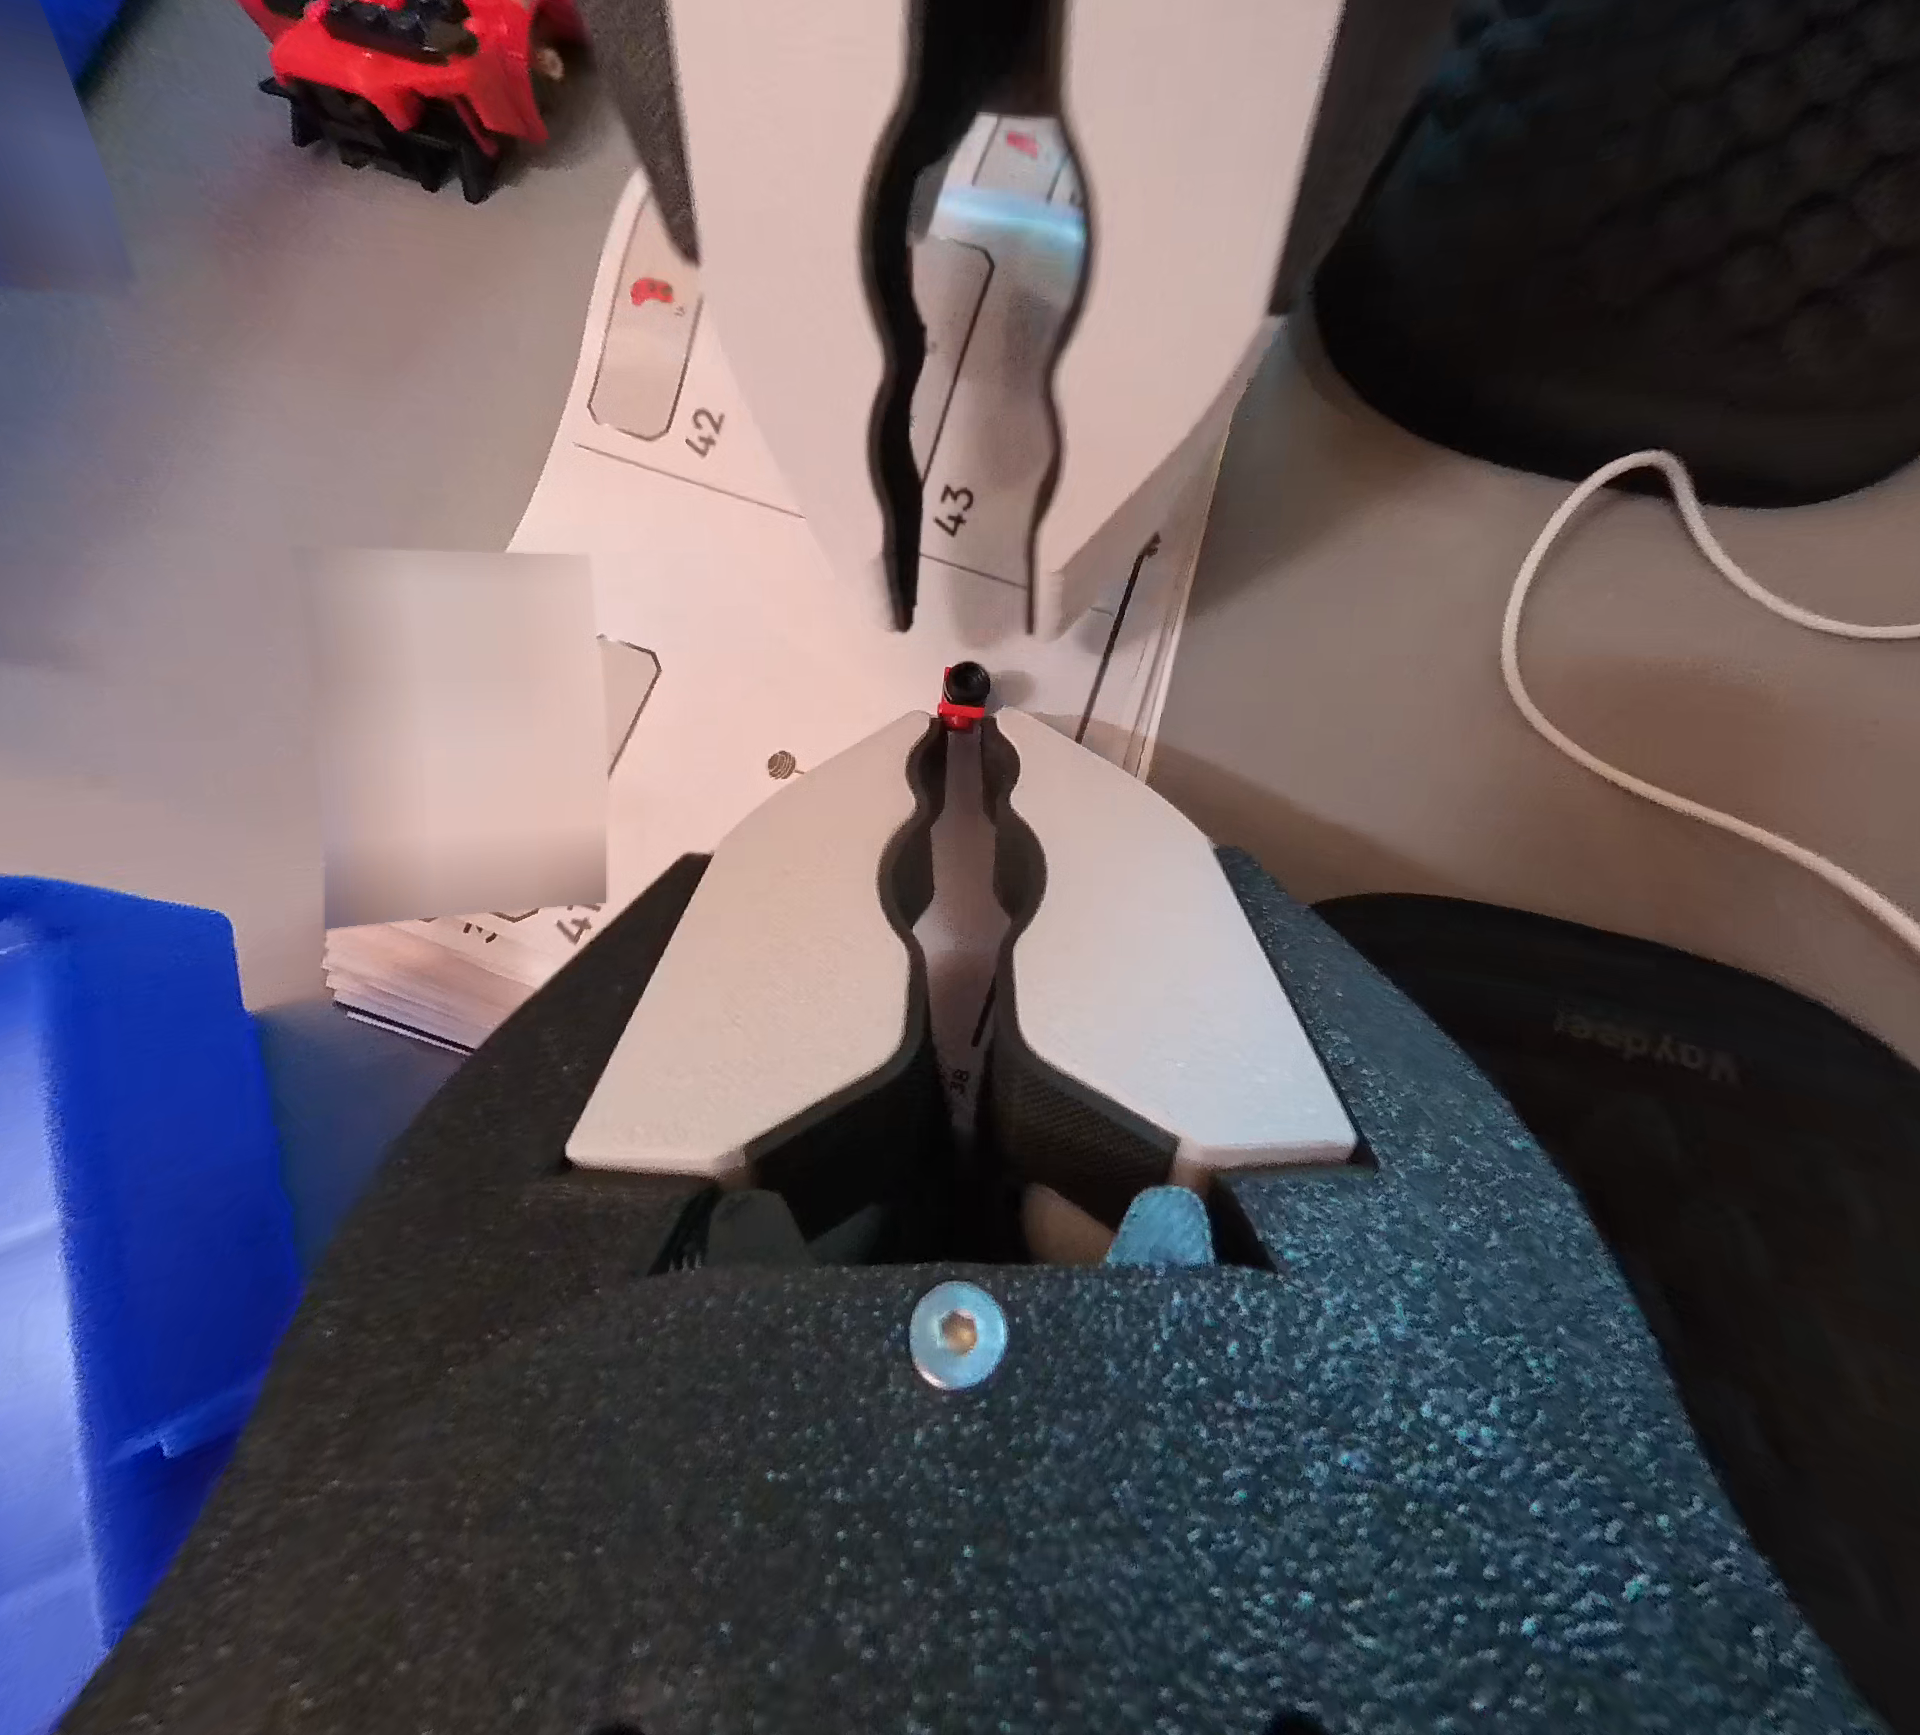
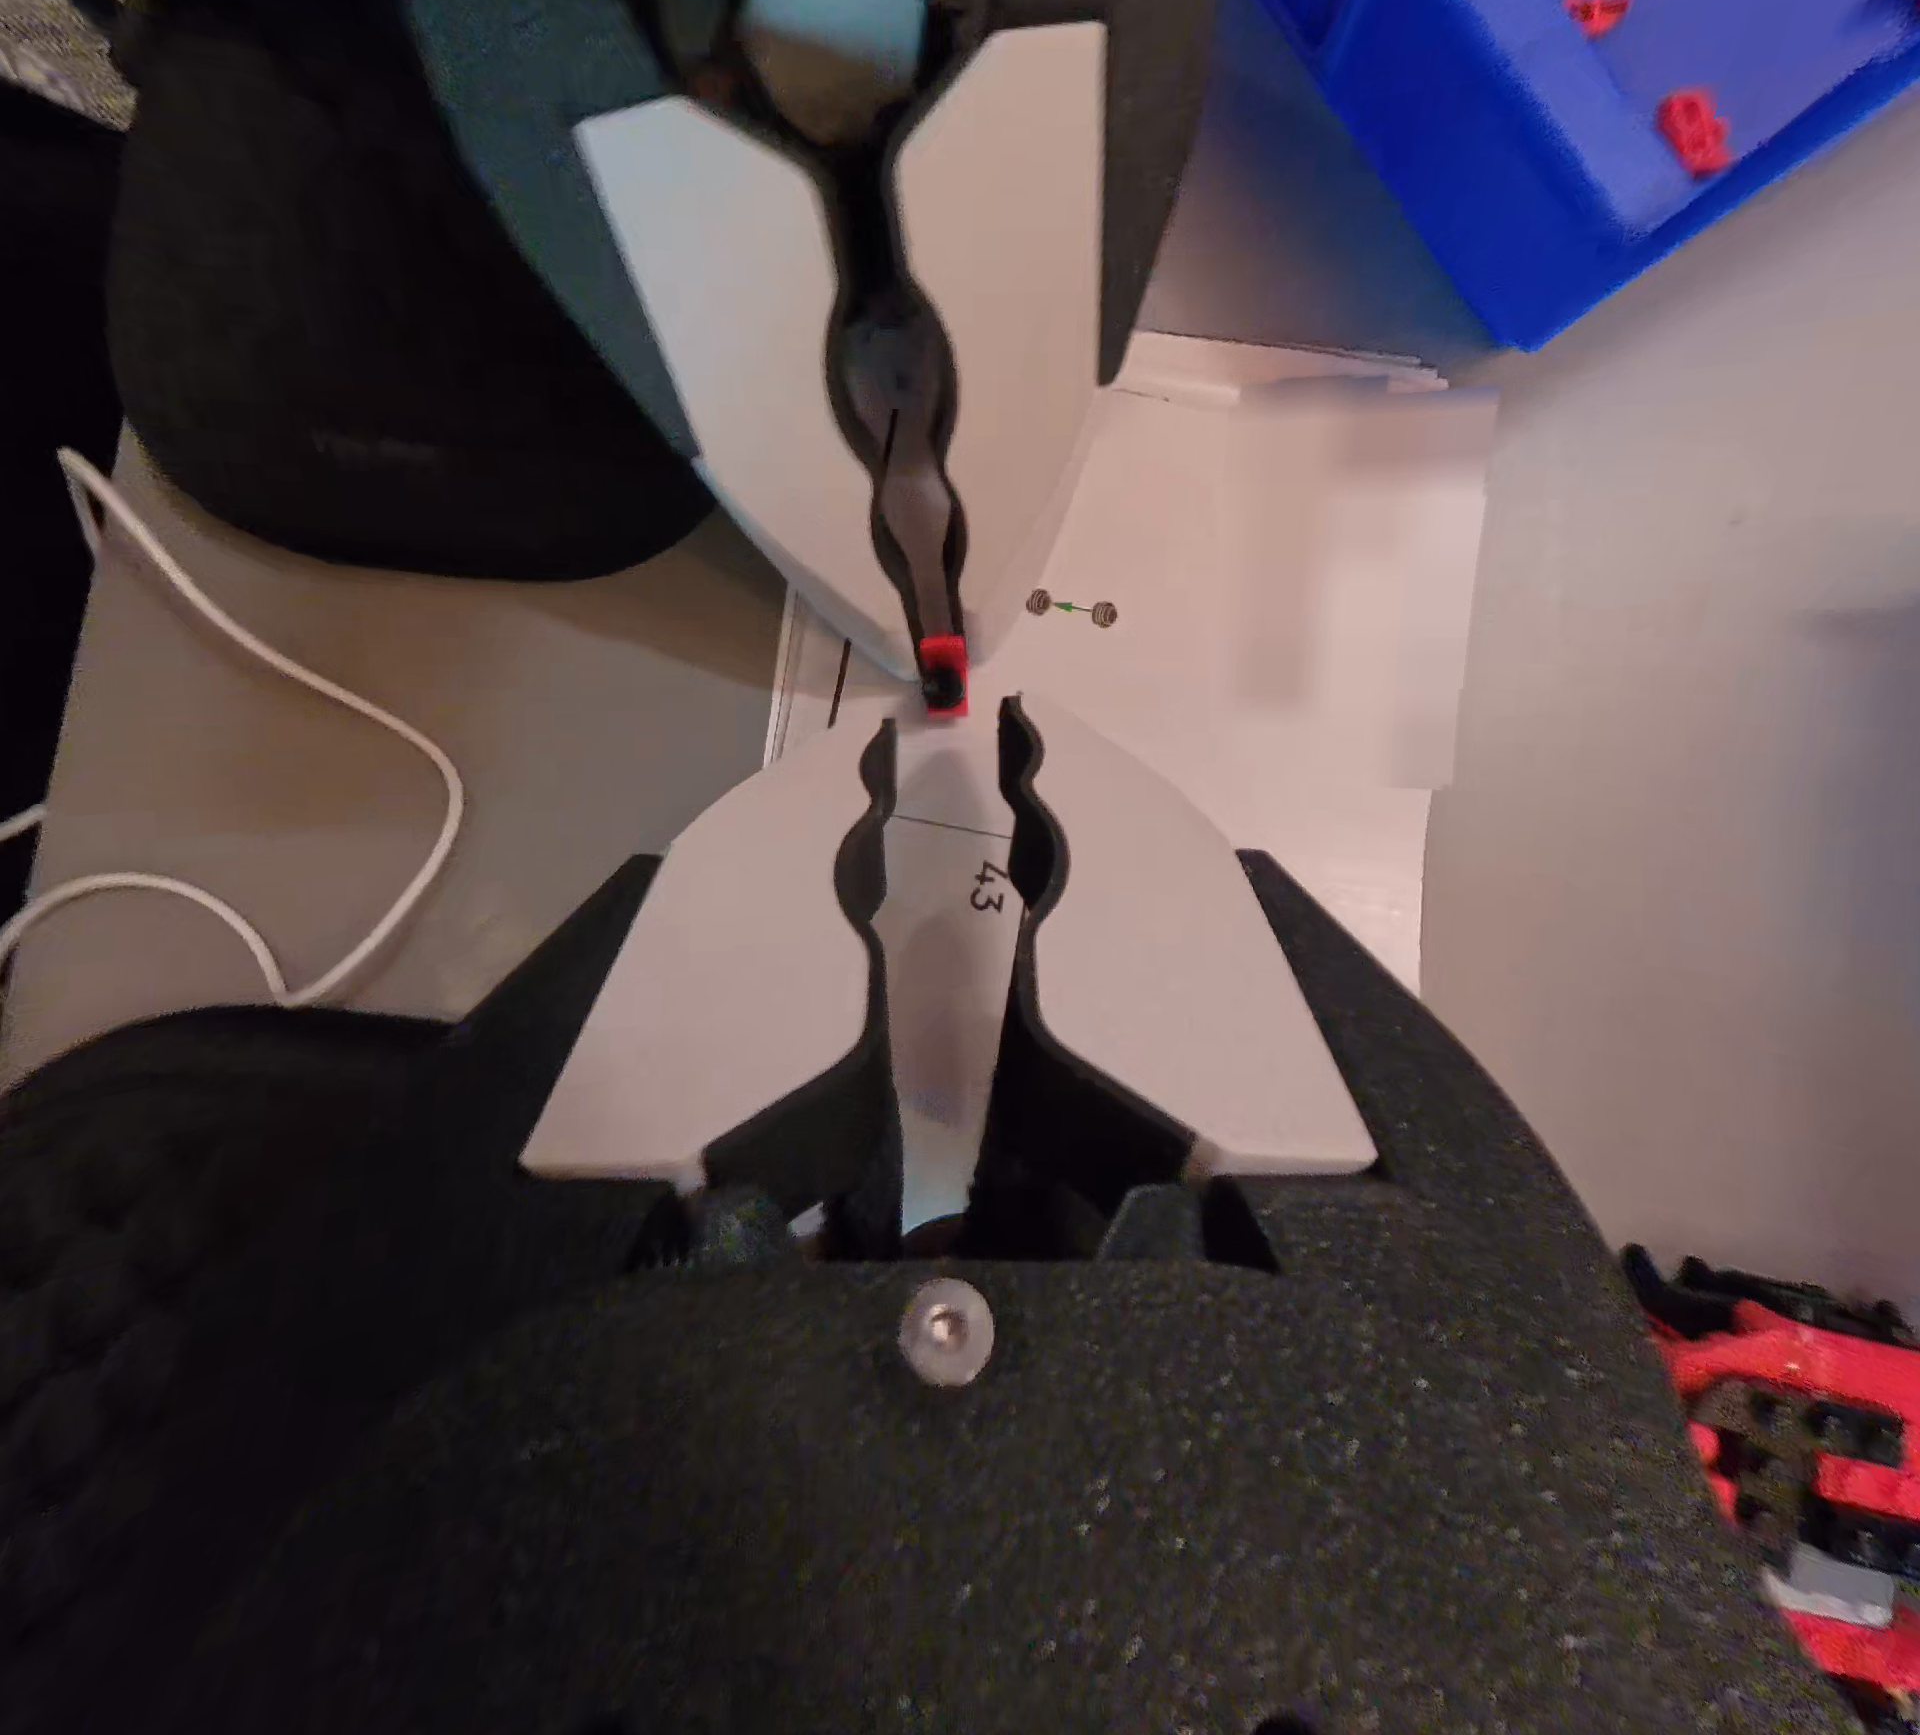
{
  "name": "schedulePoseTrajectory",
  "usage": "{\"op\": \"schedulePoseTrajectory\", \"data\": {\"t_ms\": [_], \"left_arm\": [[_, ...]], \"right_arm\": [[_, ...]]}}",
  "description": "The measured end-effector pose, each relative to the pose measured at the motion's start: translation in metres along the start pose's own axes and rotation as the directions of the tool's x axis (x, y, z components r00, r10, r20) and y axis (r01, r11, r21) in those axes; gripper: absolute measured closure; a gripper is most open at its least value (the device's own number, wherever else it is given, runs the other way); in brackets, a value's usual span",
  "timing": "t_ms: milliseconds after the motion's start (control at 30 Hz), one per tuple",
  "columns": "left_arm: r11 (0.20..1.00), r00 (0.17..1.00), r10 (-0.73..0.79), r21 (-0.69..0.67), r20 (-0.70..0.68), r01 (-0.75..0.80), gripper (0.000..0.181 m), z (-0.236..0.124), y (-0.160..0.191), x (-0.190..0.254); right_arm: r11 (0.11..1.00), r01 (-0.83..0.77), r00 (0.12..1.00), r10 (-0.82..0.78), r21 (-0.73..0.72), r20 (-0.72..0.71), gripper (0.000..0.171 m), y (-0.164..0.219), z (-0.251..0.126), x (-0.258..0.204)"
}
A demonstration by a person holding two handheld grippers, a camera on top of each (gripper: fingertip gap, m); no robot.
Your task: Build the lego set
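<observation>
1. My left gripper [image 1: 964,717] pinches a tiny red-and-black lego piece [image 1: 962,696] at its fingertips, presenting it.
2. Just beyond, my right gripper [image 2: 948,721] hangs slightly parted, empty, facing it.
3. Beneath lies the instruction booklet [image 1: 727,646]; the red car model [image 1: 400,38] waits far left.

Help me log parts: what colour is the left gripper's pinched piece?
Red with a black stud, tiny Lego piece; right wrist view shows it best.

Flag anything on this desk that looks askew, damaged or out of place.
Little stands out. The half-built red and black lego car rests tipped on its side on the grey desk, likely set down mid-build. The left gripper pinches a small red and black lego piece squarely above the white instruction booklet. Nothing looks spilled or broken.
</observation>
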State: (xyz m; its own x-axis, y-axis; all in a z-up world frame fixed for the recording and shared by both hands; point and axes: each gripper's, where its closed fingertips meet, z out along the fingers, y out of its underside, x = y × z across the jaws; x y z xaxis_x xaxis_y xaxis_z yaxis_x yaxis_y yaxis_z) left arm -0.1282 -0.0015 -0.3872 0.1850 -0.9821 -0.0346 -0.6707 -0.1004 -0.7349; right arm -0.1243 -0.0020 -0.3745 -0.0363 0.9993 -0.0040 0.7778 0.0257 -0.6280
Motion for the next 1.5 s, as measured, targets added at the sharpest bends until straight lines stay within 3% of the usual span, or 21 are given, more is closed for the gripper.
{"op": "schedulePoseTrajectory", "data": {"t_ms": [133, 200, 333, 467, 567, 800, 1033, 1200, 1400, 1500], "left_arm": [[0.972, 0.985, -0.142, 0.174, -0.099, 0.158, 0.176, -0.018, -0.02, -0.004], [0.918, 0.948, -0.223, 0.279, -0.226, 0.282, 0.176, -0.033, -0.038, -0.002], [0.765, 0.748, -0.276, 0.333, -0.604, 0.551, 0.176, -0.074, -0.079, 0.018], [0.728, 0.61, -0.255, 0.266, -0.751, 0.632, 0.176, -0.091, -0.095, 0.035], [0.723, 0.566, -0.242, 0.243, -0.788, 0.647, 0.176, -0.096, -0.101, 0.043], [0.744, 0.553, -0.238, 0.216, -0.799, 0.633, 0.176, -0.097, -0.104, 0.053], [0.769, 0.542, -0.254, 0.172, -0.801, 0.615, 0.176, -0.093, -0.103, 0.056], [0.829, 0.613, -0.273, 0.141, -0.741, 0.54, 0.176, -0.085, -0.098, 0.057], [0.881, 0.637, -0.295, 0.056, -0.712, 0.47, 0.176, -0.081, -0.096, 0.06], [0.886, 0.693, -0.191, 0.182, -0.695, 0.427, 0.175, -0.089, -0.111, 0.055]], "right_arm": [[0.978, 0.134, 0.99, -0.125, 0.161, -0.067, 0.142, -0.012, -0.026, -0.004], [0.936, 0.188, 0.981, -0.163, 0.297, -0.107, 0.137, -0.026, -0.048, -0.006], [0.825, 0.32, 0.947, -0.277, 0.466, -0.162, 0.137, -0.058, -0.086, -0.017], [0.757, 0.445, 0.893, -0.413, 0.478, -0.177, 0.136, -0.082, -0.097, -0.031], [0.736, 0.5, 0.859, -0.488, 0.456, -0.155, 0.139, -0.088, -0.096, -0.043], [0.698, 0.575, 0.811, -0.556, 0.427, -0.183, 0.158, -0.09, -0.095, -0.055], [0.704, 0.582, 0.808, -0.56, 0.408, -0.186, 0.157, -0.084, -0.092, -0.055], [0.754, 0.517, 0.847, -0.519, 0.406, -0.115, 0.158, -0.075, -0.087, -0.056], [0.768, 0.43, 0.893, -0.438, 0.474, -0.102, 0.159, -0.07, -0.085, -0.058], [0.71, 0.31, 0.941, -0.324, 0.632, -0.098, 0.159, -0.076, -0.102, -0.054]]}}
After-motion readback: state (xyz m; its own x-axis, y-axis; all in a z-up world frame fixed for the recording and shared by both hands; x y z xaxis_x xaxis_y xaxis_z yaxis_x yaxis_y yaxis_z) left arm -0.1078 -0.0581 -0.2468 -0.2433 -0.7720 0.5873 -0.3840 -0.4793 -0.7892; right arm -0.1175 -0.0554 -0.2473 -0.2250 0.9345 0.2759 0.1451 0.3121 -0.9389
